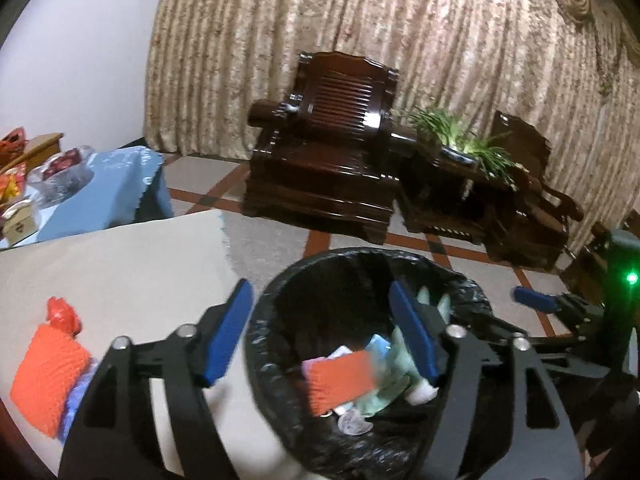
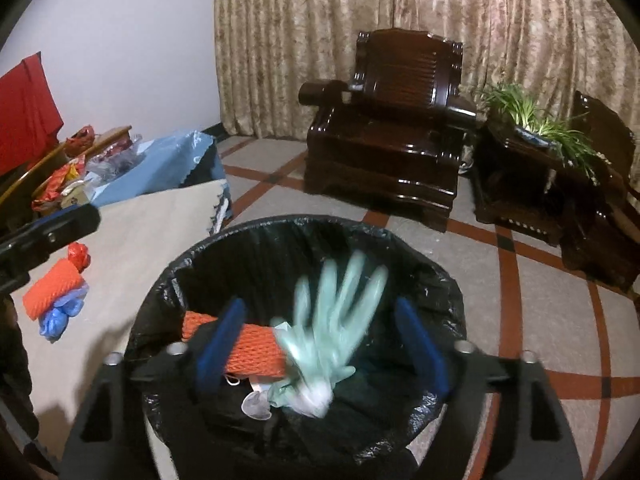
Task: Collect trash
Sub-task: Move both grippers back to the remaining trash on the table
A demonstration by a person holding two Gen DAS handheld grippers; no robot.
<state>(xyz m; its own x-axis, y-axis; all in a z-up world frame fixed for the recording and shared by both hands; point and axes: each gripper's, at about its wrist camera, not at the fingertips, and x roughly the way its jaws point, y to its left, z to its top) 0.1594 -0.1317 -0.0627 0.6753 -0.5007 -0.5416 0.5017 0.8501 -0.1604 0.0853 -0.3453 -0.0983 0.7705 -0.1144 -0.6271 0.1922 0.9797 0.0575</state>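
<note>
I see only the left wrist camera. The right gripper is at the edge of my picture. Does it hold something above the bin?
Observer: No. The right gripper is wide open above the bin and grips nothing.
Operator: What is the pale green thing I see inside?
Observer: A green glove, fingers spread, blurred between the open jaws, above an orange net.
Operator: What trash lies outside the bin?
Observer: On the table, beside a second orange net, lies a crumpled blue glove, mostly hidden in your view.
</note>
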